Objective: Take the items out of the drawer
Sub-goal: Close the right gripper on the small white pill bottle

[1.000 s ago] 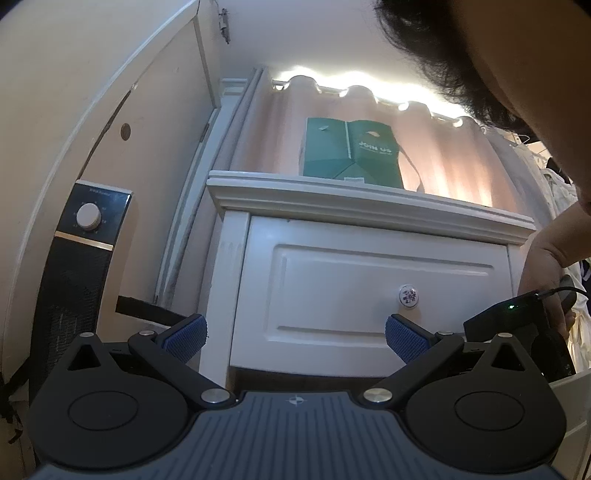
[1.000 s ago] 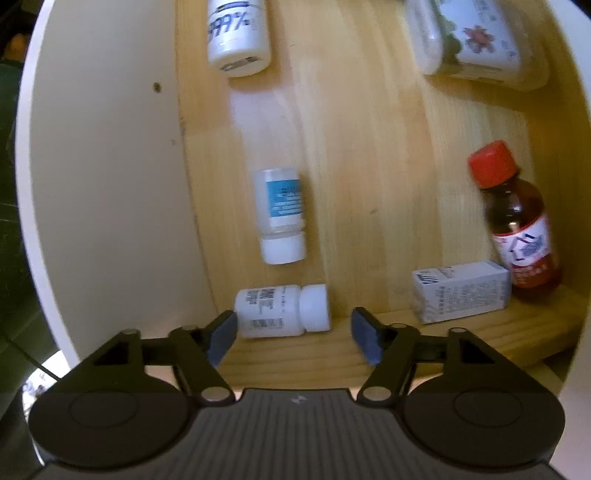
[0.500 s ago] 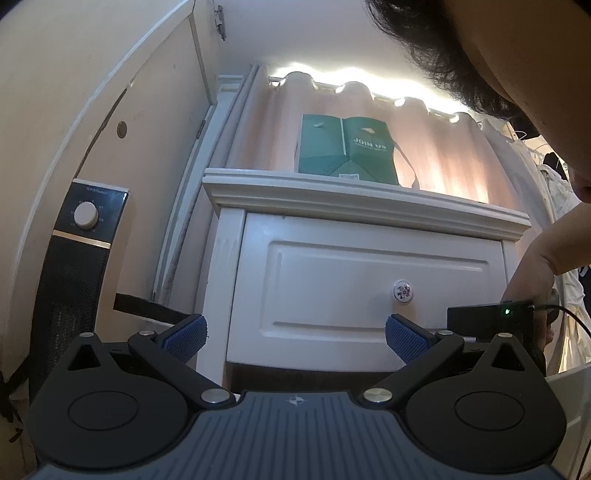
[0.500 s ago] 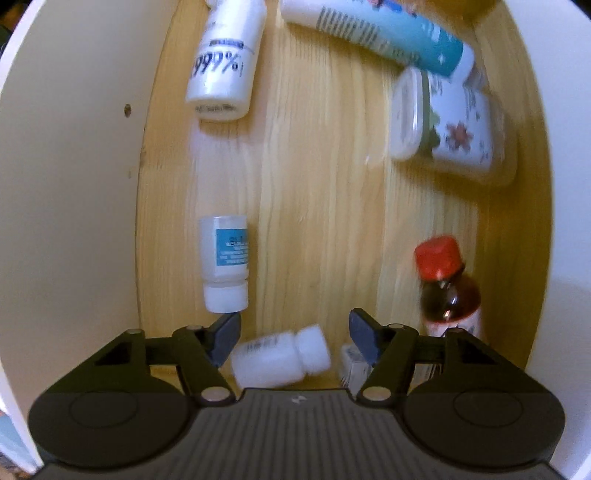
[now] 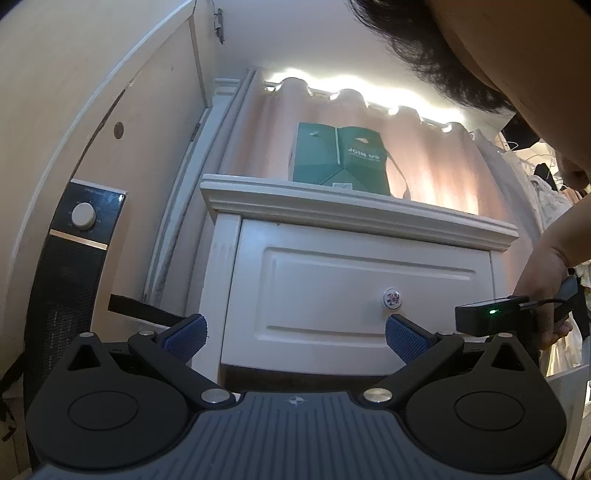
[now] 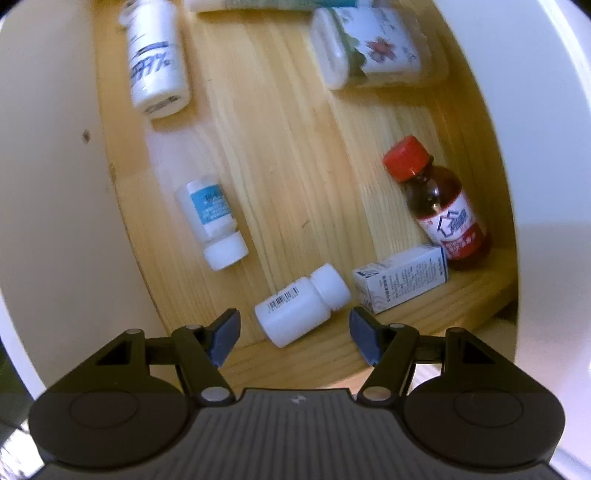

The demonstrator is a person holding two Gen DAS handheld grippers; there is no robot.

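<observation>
Both tools spread; right tool [image 6: 294,329] straddles small white bottle [image 6: 302,304] lying in drawer [image 6: 295,155].

The tube [image 6: 273,3] at the drawer's far end is cut off by the top edge; bottle labels are blurred.

A white nightstand [image 5: 354,291] with a panelled front and a small patterned knob [image 5: 392,298] stands against a pale pink curtain [image 5: 424,162], daylight glowing along the curtain's top. A green paper bag [image 5: 341,158] sits on top of it. To its left stand a black heater [image 5: 66,273] with a white dial [image 5: 83,215] and a cream door [image 5: 122,122].
</observation>
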